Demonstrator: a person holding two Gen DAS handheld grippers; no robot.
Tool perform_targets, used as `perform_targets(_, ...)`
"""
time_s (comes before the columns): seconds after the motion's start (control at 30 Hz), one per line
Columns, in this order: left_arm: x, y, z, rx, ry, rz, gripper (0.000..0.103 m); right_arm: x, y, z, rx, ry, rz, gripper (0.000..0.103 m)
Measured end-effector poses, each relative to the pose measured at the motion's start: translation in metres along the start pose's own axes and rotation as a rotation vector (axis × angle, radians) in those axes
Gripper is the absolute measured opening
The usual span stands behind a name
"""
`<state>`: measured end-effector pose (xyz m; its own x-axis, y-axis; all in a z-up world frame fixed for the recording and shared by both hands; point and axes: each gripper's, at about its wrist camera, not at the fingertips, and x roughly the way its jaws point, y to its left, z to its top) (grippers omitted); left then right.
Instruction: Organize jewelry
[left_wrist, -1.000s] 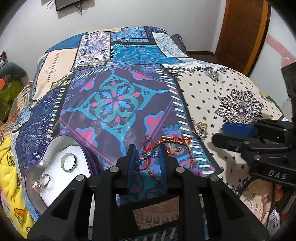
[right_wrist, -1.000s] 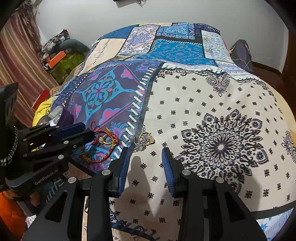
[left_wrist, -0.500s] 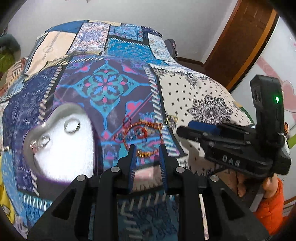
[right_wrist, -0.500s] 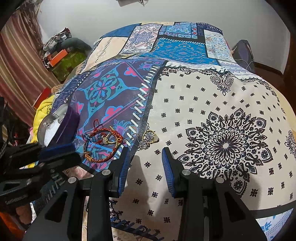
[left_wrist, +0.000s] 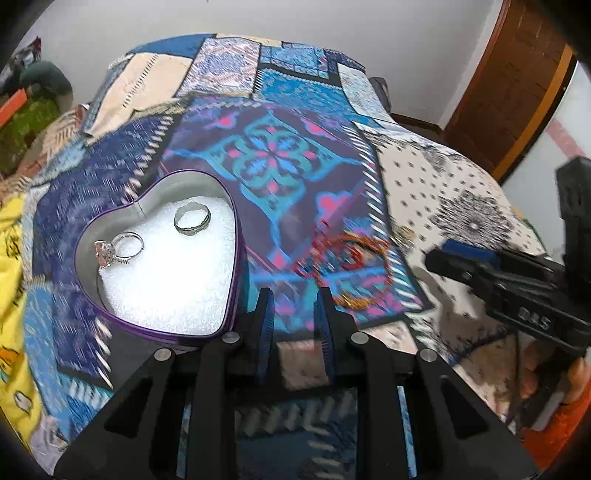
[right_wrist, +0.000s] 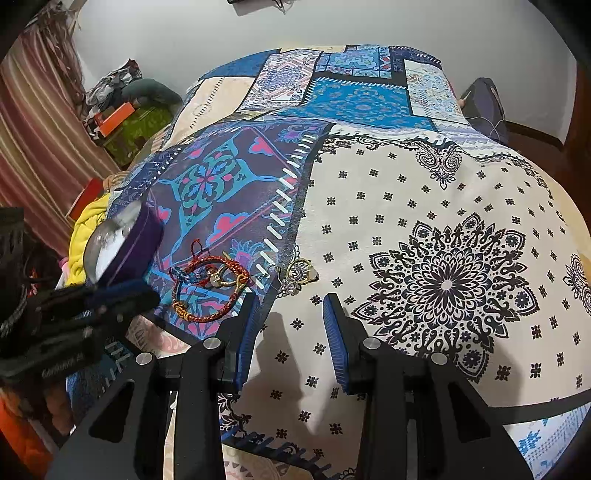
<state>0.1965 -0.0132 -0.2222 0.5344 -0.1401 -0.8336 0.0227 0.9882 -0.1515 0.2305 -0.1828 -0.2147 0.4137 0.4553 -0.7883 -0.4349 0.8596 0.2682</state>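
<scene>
**Jewelry split between heart tin and bedspread**

The purple heart-shaped tin with white foam lining (left_wrist: 236, 258) sits on the patchwork patterned bedspread (right_wrist: 406, 206) and holds 2 rings: a silver stone-set ring (left_wrist: 118, 248) and a plain silver band (left_wrist: 192, 219). Right of the tin lie red and gold braided bracelets (right_wrist: 208, 284), with gold filigree earrings (right_wrist: 299, 275) just beside them. The left gripper (left_wrist: 295, 314) is slightly parted and empty; the right gripper (right_wrist: 290, 332) is spread wide, holding nothing.

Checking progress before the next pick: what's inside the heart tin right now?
The heart tin holds two rings on white foam: a stone ring and a plain band. Anything under the foam is hidden. The bracelets lie outside on the bedspread.
</scene>
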Motion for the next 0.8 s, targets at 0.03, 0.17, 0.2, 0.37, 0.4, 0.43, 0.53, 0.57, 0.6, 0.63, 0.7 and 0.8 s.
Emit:
perform_targets(0.03,0.003,0.004,0.004,-0.007,-0.001,-0.007,0.023,0.0,0.001,0.0,-0.001,0.001,0.0,0.032)
perform_targets(0.17,0.012,0.011,0.014,-0.005,-0.004,-0.043,0.023,0.003,0.004,0.0,-0.013,0.009,-0.006,0.032)
perform_targets(0.2,0.013,0.01,0.015,0.005,-0.004,-0.049,0.023,0.004,0.005,0.0,-0.017,0.012,-0.007,0.032)
perform_targets(0.37,0.021,-0.009,0.014,0.11,-0.004,-0.047,0.023,0.012,0.008,0.0,-0.028,0.022,-0.013,0.032)
perform_targets(0.4,0.021,-0.011,0.014,0.122,-0.005,-0.047,0.023,0.013,0.008,0.001,-0.029,0.023,-0.014,0.032)
perform_targets(0.43,0.022,-0.013,0.013,0.134,-0.008,-0.052,0.022,0.015,0.009,0.001,-0.028,0.021,-0.018,0.032)
perform_targets(0.53,0.025,-0.016,0.013,0.147,-0.009,-0.058,0.011,0.017,0.01,0.002,-0.025,0.016,-0.026,0.032)
perform_targets(0.57,0.025,-0.016,0.013,0.148,-0.008,-0.065,0.008,0.018,0.009,0.003,-0.02,0.013,-0.03,0.032)
perform_targets(0.6,0.026,-0.015,0.013,0.144,-0.007,-0.072,0.004,0.019,0.009,0.004,-0.017,0.008,-0.035,0.032)
perform_targets(0.63,0.026,-0.014,0.014,0.138,-0.008,-0.078,0.003,0.019,0.01,0.004,-0.015,0.005,-0.04,0.032)
perform_targets(0.7,0.024,-0.011,0.014,0.128,-0.015,-0.091,0.003,0.02,0.011,0.004,-0.015,-0.004,-0.054,0.027)
perform_targets(0.8,0.021,-0.01,0.013,0.118,-0.03,-0.1,0.002,0.021,0.012,0.003,-0.021,-0.01,-0.067,0.015)
